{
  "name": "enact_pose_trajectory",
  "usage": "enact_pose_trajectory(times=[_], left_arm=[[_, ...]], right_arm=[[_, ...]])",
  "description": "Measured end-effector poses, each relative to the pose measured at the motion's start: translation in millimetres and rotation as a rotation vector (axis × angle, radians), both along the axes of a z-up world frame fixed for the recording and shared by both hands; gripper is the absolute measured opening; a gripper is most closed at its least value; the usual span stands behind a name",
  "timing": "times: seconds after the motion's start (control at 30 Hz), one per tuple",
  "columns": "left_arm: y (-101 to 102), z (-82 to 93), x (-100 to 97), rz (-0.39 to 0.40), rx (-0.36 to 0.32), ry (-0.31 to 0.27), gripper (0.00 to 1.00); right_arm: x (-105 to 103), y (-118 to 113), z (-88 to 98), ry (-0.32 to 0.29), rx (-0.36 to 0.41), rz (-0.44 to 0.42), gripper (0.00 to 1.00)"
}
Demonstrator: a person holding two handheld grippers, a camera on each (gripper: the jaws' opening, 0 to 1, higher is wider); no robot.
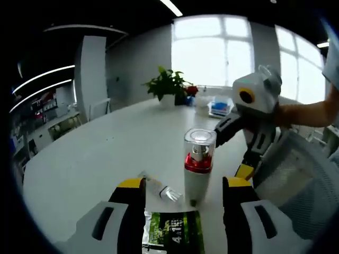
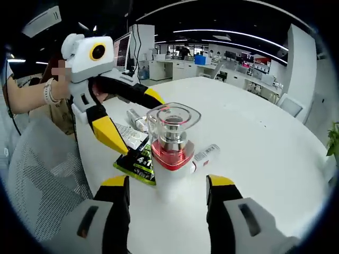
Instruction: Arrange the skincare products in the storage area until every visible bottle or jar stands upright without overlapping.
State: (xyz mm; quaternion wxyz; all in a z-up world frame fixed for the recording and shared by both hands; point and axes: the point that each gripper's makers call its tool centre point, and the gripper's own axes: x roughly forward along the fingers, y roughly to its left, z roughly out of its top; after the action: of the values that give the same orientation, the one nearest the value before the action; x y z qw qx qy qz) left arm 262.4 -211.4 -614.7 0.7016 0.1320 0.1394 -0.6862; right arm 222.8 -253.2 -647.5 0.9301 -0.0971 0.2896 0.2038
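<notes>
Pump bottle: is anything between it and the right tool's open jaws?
Nothing visible. The pump bottle stands upright just ahead of the right tool, jaws open. The green packet and small tube lie beside and behind it.

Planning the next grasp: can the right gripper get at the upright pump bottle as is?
Probably yes. The pump bottle stands upright just ahead of the open right gripper, nothing between them; the left gripper sits beyond it.

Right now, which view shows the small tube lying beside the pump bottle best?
The right gripper view: the small tube lies unobstructed right of the pump bottle. In the left gripper view, the pump bottle stands where it would be.
</notes>
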Motion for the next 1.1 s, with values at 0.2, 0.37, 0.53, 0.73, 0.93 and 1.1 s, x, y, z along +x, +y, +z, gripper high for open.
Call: enact_pose_trajectory(times=[0.2,0.37,0.53,0.73,0.93,1.1], left_arm=[[26.1,5.6,5.5,0.074,0.022,-0.019,0.64],[46.1,12.3,8.9,0.123,0.021,-0.035,0.72],[64.1,19.0,7.4,0.153,0.029,-0.043,0.81],[88.2,21.3,11.5,0.209,0.073,-0.062,0.91],[105.3,30.2,7.1,0.250,0.077,-0.053,0.97],[115.0,34.7,3.4,0.268,0.097,-0.066,0.97]], right_arm=[[-5.0,5.7,14.9,-0.016,-0.007,0.006,0.68],[-5.6,11.0,26.3,-0.034,-0.029,0.016,0.71],[-7.3,18.5,35.1,-0.039,-0.049,0.024,0.77],[-13.5,21.0,49.9,-0.037,-0.082,0.041,0.85],[-16.0,21.2,63.9,-0.053,-0.108,0.054,0.90],[-17.4,24.3,73.1,-0.070,-0.110,0.063,0.92]])
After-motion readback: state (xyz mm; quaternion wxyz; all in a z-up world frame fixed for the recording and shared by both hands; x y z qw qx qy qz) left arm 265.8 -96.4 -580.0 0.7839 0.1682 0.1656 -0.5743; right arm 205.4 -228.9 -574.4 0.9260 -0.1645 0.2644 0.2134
